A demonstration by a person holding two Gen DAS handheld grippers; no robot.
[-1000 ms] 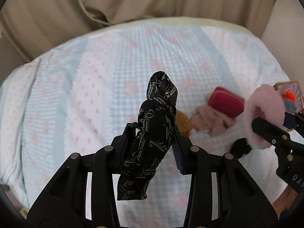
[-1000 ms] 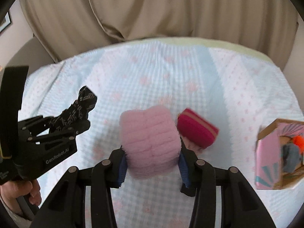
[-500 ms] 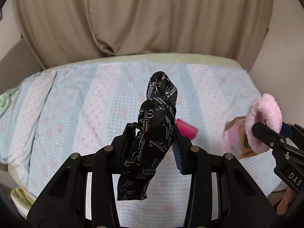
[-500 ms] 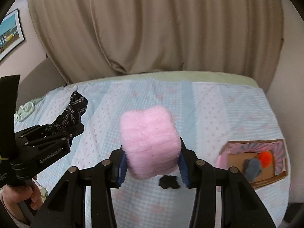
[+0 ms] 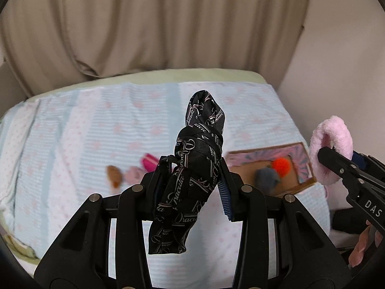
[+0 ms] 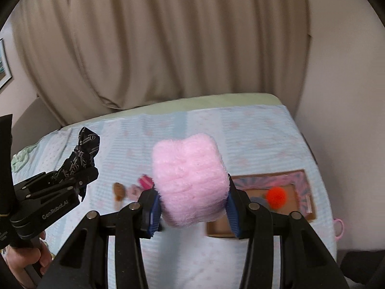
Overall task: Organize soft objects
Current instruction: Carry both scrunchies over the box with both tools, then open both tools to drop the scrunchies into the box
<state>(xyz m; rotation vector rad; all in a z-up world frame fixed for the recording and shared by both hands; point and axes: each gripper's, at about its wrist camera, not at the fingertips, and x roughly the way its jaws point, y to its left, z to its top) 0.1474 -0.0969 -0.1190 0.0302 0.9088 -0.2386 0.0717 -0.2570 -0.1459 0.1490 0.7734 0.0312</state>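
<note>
The box lies flat on the bed near its right edge, with a cardboard floor and a pink patterned rim. Inside it sit an orange pompom and, touching it on the left, a grey pompom. Well left of the box, loose on the bedspread, are a magenta pouch, a pale pink item just beside it, and a brown item a little further left; motion blur hides their detail.

Compared with a second ago, you have lifted both grippers and pulled back: the bed looks smaller, the curtain fills more of each view, and the whole box is now in sight, where before only a corner showed.

Your left gripper points down toward the bed, its fingers pinching a knotted black scarf with pale lettering; the knot stands above the fingers and a tail hangs below. Your right gripper, also angled down, has its fingers pressed into the sides of a fluffy pink scrunchie, held above the box's left end. Your left hand grips its handle at the lower left of the right wrist view.
</note>
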